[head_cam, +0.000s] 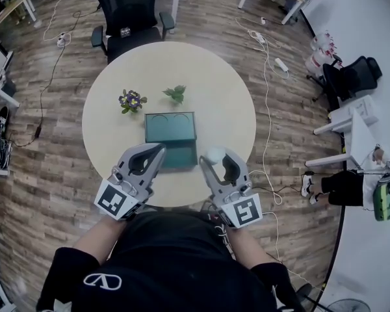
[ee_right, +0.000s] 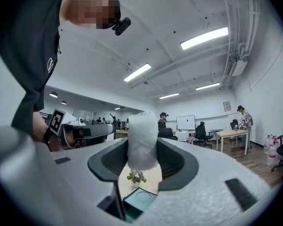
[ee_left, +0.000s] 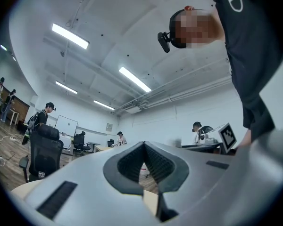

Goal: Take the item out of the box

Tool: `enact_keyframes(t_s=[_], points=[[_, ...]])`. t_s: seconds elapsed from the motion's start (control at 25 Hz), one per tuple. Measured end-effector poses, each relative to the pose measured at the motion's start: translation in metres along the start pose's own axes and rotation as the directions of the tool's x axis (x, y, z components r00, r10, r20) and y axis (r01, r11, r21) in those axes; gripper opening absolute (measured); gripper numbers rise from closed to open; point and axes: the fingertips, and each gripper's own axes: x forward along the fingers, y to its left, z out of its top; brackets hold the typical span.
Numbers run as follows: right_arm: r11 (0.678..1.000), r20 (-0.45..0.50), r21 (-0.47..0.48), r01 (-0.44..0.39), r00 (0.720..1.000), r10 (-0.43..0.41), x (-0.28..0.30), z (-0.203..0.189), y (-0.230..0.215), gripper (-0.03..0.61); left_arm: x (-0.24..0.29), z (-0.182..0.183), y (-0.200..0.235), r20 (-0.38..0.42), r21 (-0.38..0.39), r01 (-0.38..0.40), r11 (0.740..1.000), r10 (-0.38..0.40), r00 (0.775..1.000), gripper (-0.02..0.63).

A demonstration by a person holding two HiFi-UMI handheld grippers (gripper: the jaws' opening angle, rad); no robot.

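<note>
An open teal box stands in the middle of the round beige table. Both grippers are raised above the table's near edge, pointing up and away from me. My right gripper is shut on a white fluffy item. In the right gripper view the fluffy item stands upright between the dark pads, with the box far below it. My left gripper is to the left of the box's near end. Its tips meet with nothing between them.
A small purple-flowered plant and a green sprig stand behind the box. A black office chair is at the table's far side. Cables and power strips run over the wood floor. White tables are at the right.
</note>
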Motion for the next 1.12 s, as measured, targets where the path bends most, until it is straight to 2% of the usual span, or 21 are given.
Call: enact_keyframes(t_s=[0.24, 0.6, 0.96, 1.12], points=[[1.000, 0.028, 0.021, -0.018, 0.999, 0.017, 0.009, 0.004, 0.000, 0.186, 0.000, -0.001, 0.001, -0.002, 0.002, -0.007, 1.000, 0.007, 1.000, 0.005], [0.999, -0.009, 0.043, -0.030, 1.000, 0.030, 0.011, -0.008, 0.007, 0.184, -0.001, -0.005, 0.000, -0.003, 0.007, -0.013, 1.000, 0.013, 1.000, 0.005], [0.999, -0.009, 0.015, -0.033, 0.999, 0.033, 0.008, -0.004, 0.009, 0.184, -0.003, -0.006, -0.005, -0.012, 0.015, -0.015, 1.000, 0.015, 1.000, 0.005], [0.999, 0.021, 0.034, -0.027, 0.999, 0.026, 0.007, -0.001, 0.006, 0.183, -0.003, -0.005, -0.005, -0.012, 0.015, -0.019, 1.000, 0.019, 1.000, 0.005]])
